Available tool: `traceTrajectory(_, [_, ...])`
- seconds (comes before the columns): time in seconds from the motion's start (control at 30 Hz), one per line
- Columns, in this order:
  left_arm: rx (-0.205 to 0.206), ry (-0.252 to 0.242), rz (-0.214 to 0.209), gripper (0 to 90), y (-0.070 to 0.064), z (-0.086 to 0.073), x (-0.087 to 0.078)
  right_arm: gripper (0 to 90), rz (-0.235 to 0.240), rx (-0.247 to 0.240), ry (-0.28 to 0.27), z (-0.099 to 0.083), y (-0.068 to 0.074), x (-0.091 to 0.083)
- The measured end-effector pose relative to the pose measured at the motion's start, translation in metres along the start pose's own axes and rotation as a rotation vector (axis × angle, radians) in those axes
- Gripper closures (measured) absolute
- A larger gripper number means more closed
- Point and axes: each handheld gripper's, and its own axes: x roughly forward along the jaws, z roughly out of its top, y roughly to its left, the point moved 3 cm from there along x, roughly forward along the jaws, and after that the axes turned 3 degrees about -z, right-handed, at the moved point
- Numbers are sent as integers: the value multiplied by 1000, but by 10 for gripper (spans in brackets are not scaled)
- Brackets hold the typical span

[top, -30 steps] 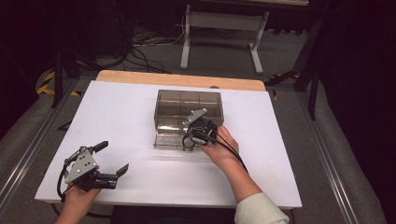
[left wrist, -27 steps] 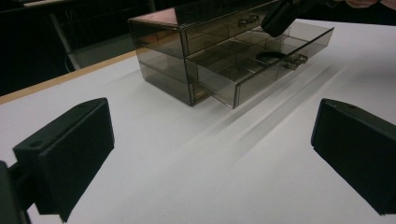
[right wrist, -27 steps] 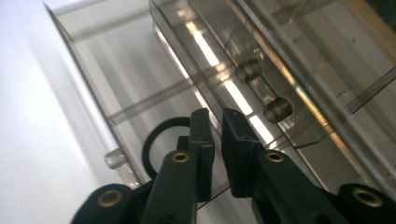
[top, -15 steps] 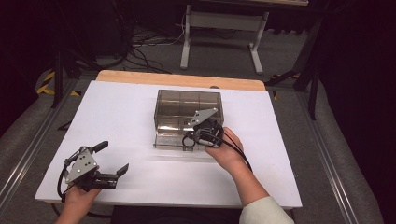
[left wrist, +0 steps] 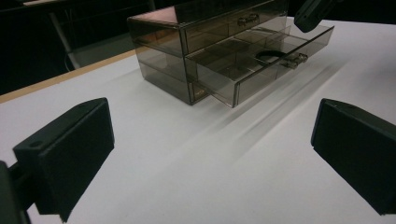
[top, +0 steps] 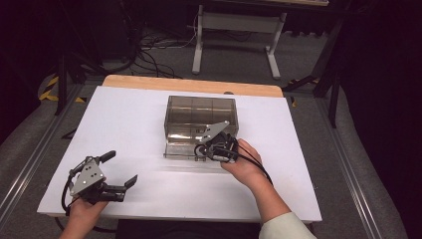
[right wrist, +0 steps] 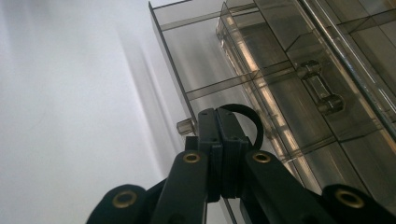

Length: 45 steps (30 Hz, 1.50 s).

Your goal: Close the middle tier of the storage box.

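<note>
2 grippers are in your hands: your right gripper (right wrist: 218, 140) is clamped on the handle (right wrist: 187, 125) of the half-open drawer (left wrist: 261, 65). Your left gripper (top: 115, 174) rests on the table (top: 124, 119), jaws wide apart.

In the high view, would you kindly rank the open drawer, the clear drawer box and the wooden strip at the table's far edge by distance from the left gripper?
1. The open drawer, pulled out toward the person, right of the left gripper.
2. The drawer box, just behind it at mid-table.
3. The wooden strip, along the far edge.
</note>
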Motion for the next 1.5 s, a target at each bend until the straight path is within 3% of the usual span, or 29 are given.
traceTrajectory(0.27, [-22,0,-10,2,-1,-1,1,900,13,-20,20,-6,3,-2])
traceTrajectory(0.7, [-23,-1,-9,2,-1,-1,1,900,64,-57,115,-19,11,8])
traceTrajectory(1.27, [-20,0,-9,2,-1,-1,1,900,50,-78,221,-28,12,24])
traceTrajectory(1.5, [-20,0,-9,2,-1,-1,1,900,46,-76,226,-30,10,30])
